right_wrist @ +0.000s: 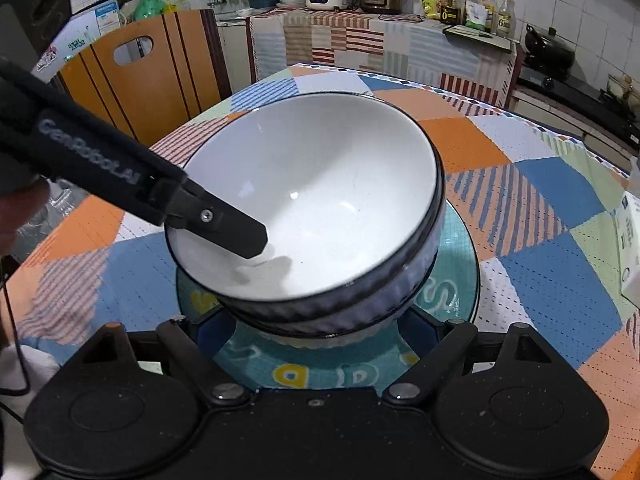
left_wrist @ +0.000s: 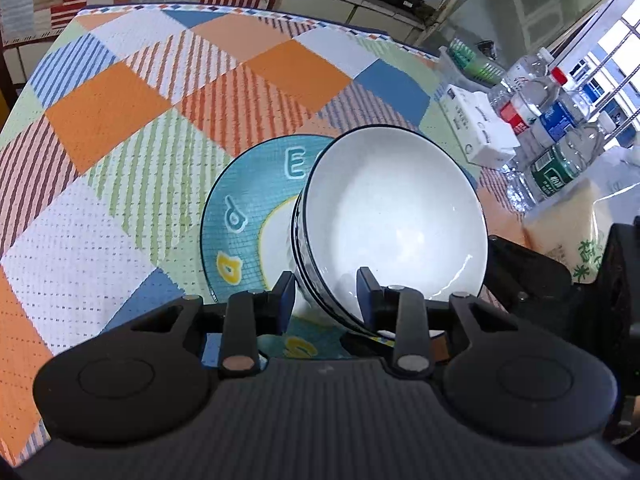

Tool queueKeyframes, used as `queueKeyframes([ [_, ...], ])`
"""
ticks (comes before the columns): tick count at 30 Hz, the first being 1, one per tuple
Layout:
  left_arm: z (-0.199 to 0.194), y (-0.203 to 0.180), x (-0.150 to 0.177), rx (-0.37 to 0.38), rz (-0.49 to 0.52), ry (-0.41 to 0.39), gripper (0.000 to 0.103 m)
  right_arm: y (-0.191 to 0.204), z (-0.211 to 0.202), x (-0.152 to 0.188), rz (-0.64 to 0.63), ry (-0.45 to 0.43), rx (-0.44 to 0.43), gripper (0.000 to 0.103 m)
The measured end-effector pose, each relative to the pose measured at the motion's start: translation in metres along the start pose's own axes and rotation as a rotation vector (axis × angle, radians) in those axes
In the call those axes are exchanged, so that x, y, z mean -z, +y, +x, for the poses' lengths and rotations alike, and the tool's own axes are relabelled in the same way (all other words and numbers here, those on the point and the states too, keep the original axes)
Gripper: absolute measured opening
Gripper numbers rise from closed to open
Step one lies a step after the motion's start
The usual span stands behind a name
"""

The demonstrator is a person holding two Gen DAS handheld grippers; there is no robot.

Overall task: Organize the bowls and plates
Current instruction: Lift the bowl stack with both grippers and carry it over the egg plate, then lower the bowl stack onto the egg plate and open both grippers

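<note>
The left tool [left_wrist: 326, 298] pinches the near rim of a white ceramic bowl with a dark blue edge line [left_wrist: 394, 216]: one blue pad sits against the ribbed outer wall, the other inside the bowl. In the right wrist view the same left tool [right_wrist: 256, 246] reaches in from the left as a black bar, its tip resting against the bowl's white inner wall. The white bowl [right_wrist: 312, 208] is tilted, its mouth turned toward the left tool. It appears to be two nested bowls, since two dark rims and ribbed bands show one under the other; I cannot tell this for certain.

Under the bowl lies a round teal plate with yellow and white letters [left_wrist: 244, 216], flat on the table [left_wrist: 120, 128], which wears a patchwork cloth of orange, blue, white and striped squares. The bowl's foot sits just over the plate's [right_wrist: 460, 256] middle; whether it touches the plate is hidden.

The right tool [right_wrist: 320, 334] is spread wide, its fingers either side of the bowl's lower wall, with no pad visibly pressing on it.

At the table's far edge in the left view stand clear plastic water bottles [left_wrist: 540, 112] beside a white carton box [left_wrist: 480, 128].
</note>
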State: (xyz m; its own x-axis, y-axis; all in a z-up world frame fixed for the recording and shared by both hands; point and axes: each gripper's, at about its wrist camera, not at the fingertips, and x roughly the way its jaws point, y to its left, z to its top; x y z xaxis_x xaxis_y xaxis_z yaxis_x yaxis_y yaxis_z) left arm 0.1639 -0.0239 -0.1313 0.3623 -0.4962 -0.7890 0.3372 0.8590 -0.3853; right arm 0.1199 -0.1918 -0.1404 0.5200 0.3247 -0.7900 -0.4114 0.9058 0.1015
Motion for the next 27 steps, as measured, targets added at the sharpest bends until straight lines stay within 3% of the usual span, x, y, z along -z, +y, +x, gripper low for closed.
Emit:
queueKeyframes([
  [17,0.000,0.001,0.001,0.013,-0.008,-0.004,0.032,0.006,0.006,0.000,-0.002,-0.015,0.068,0.090],
  [27,-0.014,-0.006,0.002,-0.059,0.011,-0.054,0.035,0.002,-0.015,0.015,0.076,-0.055,0.089,0.090],
])
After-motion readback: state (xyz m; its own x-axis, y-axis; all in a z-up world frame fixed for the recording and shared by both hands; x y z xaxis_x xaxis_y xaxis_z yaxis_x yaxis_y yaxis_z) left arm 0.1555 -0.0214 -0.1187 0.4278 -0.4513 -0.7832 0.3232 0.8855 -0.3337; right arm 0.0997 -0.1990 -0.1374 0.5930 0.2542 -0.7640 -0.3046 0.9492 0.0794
